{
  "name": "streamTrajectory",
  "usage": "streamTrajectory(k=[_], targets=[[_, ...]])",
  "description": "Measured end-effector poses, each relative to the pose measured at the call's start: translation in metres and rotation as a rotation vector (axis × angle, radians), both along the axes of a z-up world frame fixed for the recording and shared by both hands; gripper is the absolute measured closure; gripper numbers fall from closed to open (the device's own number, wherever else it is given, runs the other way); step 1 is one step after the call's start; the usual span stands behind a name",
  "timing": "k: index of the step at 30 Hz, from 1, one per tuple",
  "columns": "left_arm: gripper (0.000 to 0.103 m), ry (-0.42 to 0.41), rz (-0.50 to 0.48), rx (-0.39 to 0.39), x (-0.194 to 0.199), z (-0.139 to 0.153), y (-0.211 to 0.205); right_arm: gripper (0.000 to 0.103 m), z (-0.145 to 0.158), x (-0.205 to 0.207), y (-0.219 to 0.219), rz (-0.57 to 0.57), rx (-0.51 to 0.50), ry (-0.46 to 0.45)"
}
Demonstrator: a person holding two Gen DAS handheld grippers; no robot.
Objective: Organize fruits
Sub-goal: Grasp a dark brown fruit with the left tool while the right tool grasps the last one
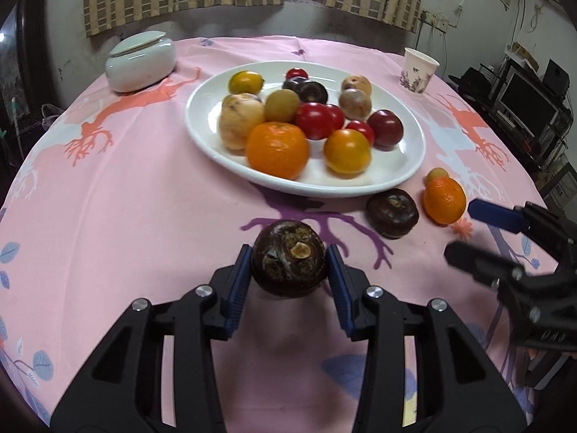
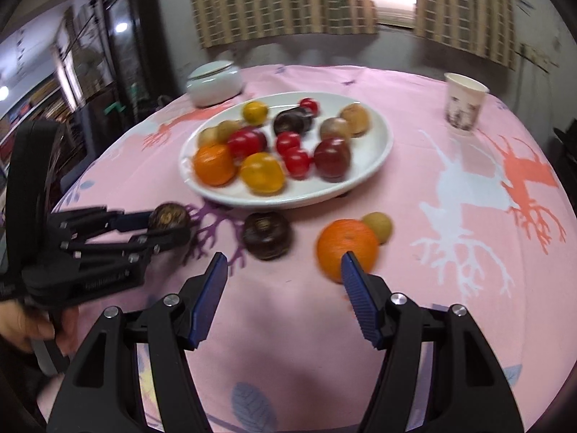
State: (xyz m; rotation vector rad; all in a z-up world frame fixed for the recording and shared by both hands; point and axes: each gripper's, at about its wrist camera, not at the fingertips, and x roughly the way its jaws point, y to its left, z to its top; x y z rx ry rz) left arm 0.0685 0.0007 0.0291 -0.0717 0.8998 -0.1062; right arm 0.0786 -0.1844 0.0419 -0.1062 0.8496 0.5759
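Fruits on white plate, pink tablecloth; left hand-held gripper clamping brown fruit, right hand-held gripper agape.

The left gripper had its two fingers squeezed tight on a dark fruit. The right gripper had its fingers wide apart, holding nothing.

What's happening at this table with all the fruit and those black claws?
A person is gathering fruit onto the white plate, with a claw in each hand. The left claw is clamped on a dark brown fruit, held above the pink tablecloth. The right claw is open and empty, near an orange, another dark fruit and a small tan fruit off the plate.
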Motion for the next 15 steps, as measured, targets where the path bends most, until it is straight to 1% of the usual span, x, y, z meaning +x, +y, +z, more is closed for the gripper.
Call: streamTrajectory(k=[3, 5, 9, 12, 15], targets=[[0.061, -0.013, 0.017, -0.012, -0.004, 0.004, 0.012, 0.037, -0.006, -0.006, 0.015, 0.045, -0.023, 0.002], [0.061, -0.018, 0.032, -0.038, -0.004, 0.007, 0.020, 0.037, -0.010, -0.004, 0.024, 0.053, -0.045, 0.014], [0.061, -0.016, 0.041, -0.067, -0.002, 0.008, 0.026, 0.037, -0.021, 0.008, 0.037, -0.009, -0.145, 0.010], [0.061, -0.011, 0.029, -0.071, -0.001, 0.007, 0.025, 0.037, -0.029, 0.022, 0.041, -0.052, -0.165, 0.024], [0.061, -0.007, 0.025, -0.070, -0.001, 0.006, 0.024, 0.037, -0.031, 0.031, 0.049, -0.072, -0.166, 0.015]])
